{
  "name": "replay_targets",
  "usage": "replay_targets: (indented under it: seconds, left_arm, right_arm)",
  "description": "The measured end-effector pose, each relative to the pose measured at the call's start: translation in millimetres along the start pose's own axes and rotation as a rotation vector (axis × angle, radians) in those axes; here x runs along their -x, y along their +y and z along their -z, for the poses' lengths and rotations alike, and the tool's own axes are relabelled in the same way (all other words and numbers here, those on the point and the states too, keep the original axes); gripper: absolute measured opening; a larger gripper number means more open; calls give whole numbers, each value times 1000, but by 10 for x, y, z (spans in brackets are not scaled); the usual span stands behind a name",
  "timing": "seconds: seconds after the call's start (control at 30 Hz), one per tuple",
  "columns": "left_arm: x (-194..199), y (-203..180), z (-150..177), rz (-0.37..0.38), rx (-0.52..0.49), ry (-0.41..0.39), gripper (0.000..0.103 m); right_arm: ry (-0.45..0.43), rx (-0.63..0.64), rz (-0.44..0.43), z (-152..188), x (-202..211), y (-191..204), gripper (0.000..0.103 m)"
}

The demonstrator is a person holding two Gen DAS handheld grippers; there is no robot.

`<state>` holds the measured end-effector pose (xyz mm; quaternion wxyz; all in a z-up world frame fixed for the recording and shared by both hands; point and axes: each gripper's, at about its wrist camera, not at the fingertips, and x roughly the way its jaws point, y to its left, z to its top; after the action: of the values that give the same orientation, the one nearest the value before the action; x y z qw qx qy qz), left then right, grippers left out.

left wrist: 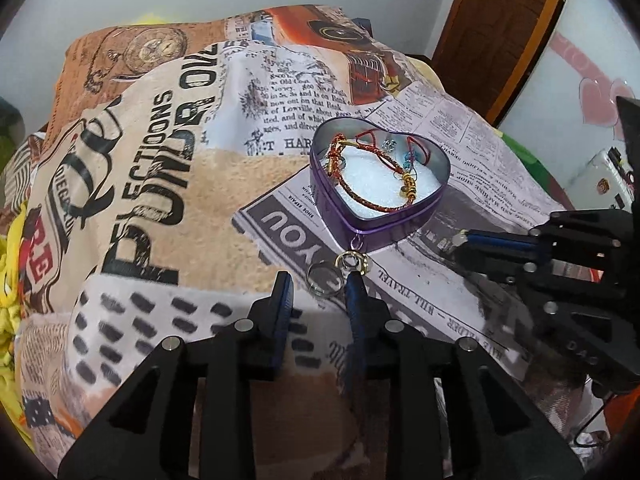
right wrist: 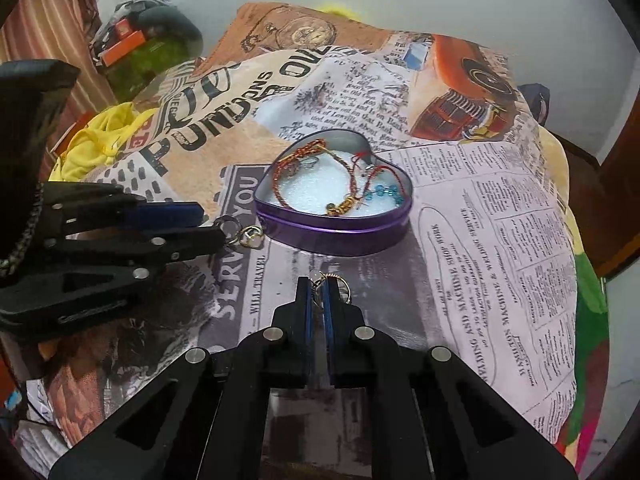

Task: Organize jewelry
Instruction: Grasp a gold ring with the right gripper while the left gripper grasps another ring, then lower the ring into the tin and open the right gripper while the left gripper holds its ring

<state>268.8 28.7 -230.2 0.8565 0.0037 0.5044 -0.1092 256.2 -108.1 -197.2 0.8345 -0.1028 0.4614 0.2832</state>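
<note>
Left gripper (left wrist: 318, 284) has its jaws spread wide around a clear ring (left wrist: 323, 280) just in front of the purple heart tin (left wrist: 376, 220). Right gripper (right wrist: 317, 286) is clamped on a gold hoop earring (right wrist: 338, 284), also near the tin. Cloth (right wrist: 500, 240) reads "WILL TRAVEL".

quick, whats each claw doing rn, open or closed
left claw: open, around a clear ring, not gripping
right claw: closed on a gold hoop earring
</note>
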Motion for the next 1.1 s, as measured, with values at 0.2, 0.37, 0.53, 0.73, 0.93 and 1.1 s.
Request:
replay_targets:
  seconds: [0.2, 0.37, 0.53, 0.73, 0.93, 1.1]
  left_arm:
    - [-69, -44, -18, -14, -36, -7, 26]
    - [-45, -19, -13, -5, -26, -18, 20]
    - [33, -24, 2, -11, -17, -29, 20]
    - [260, -72, -74, -5, -14, -89, 20]
    - [447, -144, -230, 25, -14, -151, 20]
    - [457, -185, -359, 44, -15, -175, 20]
  right_arm:
    - [-7, -12, 5, 19, 14, -69, 5]
    - [-30, -24, 2, 19, 64, -90, 5]
    - [-61, -29, 0, -20, 164, -95, 5]
    - [-112, -39, 6, -91, 322, -123, 5]
    - [-162, -47, 11, -189, 445, -165, 5]
    - [-188, -50, 7, -283, 479, -210, 5]
